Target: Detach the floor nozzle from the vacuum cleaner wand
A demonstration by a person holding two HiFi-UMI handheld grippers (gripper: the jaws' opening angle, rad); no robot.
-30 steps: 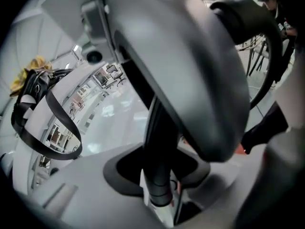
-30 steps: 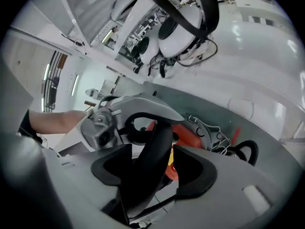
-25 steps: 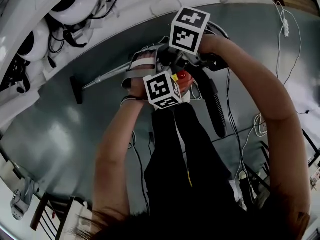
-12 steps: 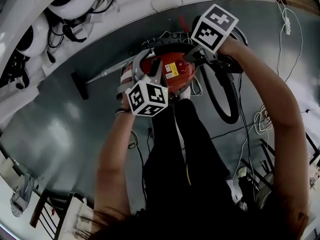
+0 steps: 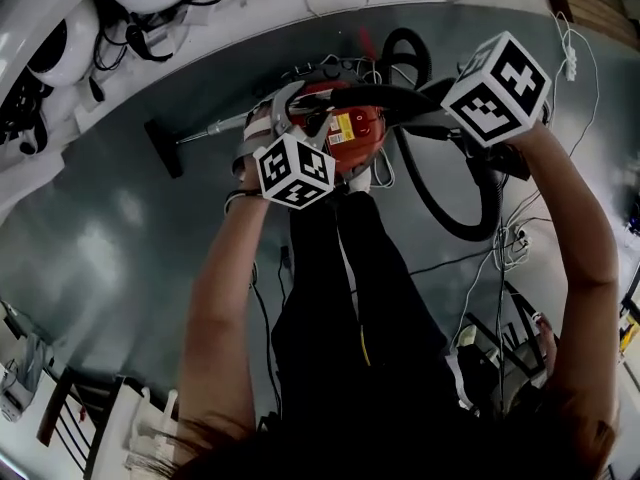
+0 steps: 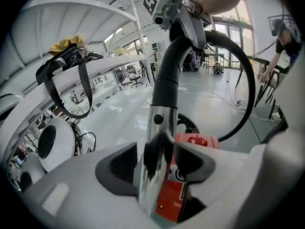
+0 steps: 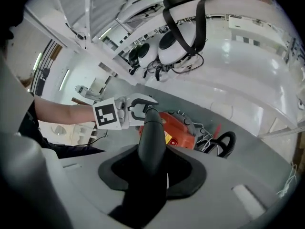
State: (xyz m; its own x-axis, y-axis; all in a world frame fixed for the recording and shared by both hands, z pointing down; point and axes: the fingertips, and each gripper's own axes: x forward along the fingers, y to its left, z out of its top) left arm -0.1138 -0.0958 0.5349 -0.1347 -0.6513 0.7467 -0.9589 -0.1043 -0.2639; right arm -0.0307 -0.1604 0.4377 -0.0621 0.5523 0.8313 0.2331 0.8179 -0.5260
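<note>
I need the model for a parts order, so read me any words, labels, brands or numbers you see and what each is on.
No text here can be read.
Yellow label on the red vacuum cleaner: print too small to read.
Round mark on its body: blurred.
Left marker cube and right marker cube: black-and-white square patterns only, no letters.

White rounded housings (image 5: 68, 50) up at eleven o'clock, a white power strip (image 5: 571, 60) at two, loose cables (image 5: 508, 244) tangled at four on the grey floor (image 5: 120, 258).
</note>
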